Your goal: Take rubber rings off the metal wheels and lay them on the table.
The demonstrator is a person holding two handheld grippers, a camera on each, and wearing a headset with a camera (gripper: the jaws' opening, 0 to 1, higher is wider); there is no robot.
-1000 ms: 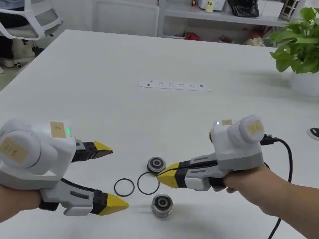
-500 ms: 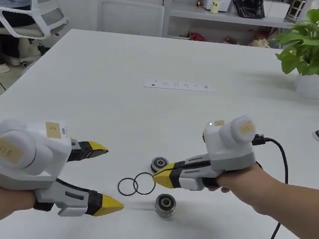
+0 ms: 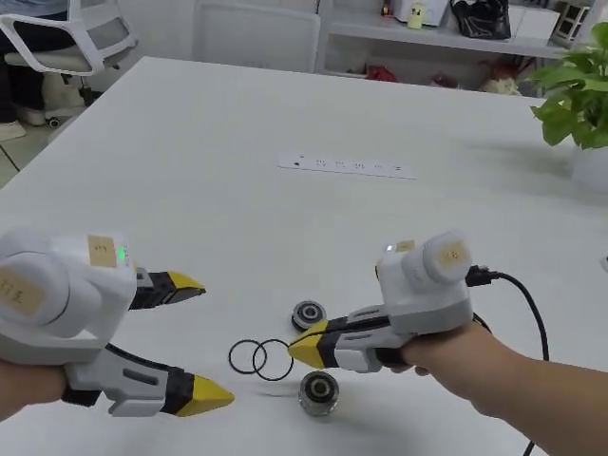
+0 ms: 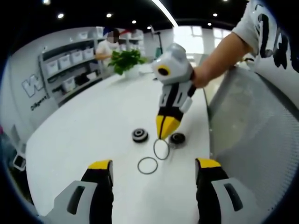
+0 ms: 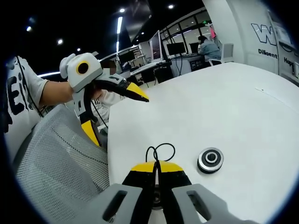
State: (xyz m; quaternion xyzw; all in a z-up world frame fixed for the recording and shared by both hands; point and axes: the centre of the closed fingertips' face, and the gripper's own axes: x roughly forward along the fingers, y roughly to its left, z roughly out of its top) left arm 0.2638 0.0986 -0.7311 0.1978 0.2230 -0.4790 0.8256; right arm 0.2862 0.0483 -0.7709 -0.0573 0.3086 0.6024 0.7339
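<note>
Held ring: thin black rubber ring (image 3: pixel 275 360) is lying on the white tabletop (image 3: pixel 237 123) toward its near edge, overlapping a second black rubber ring (image 3: pixel 244 357).
Right gripper (image 3: pixel 294 350): jaws are pressing together, seemingly pinching that ring's rim.
Left gripper (image 3: pixel 204 340): jaws are gaping wide, gripping nothing.
Wheels: far silver metal wheel (image 3: pixel 309 313) and near silver metal wheel (image 3: pixel 318 391) are flanking the right jaws, round, hard, bare-rimmed.
Handling: rings are looking light, limp, stretchy; pinching the cord anywhere should be working, though rubber may be clinging on release.

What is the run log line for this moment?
right gripper: shut on rubber ring; left gripper: open; second ring: on table
</note>
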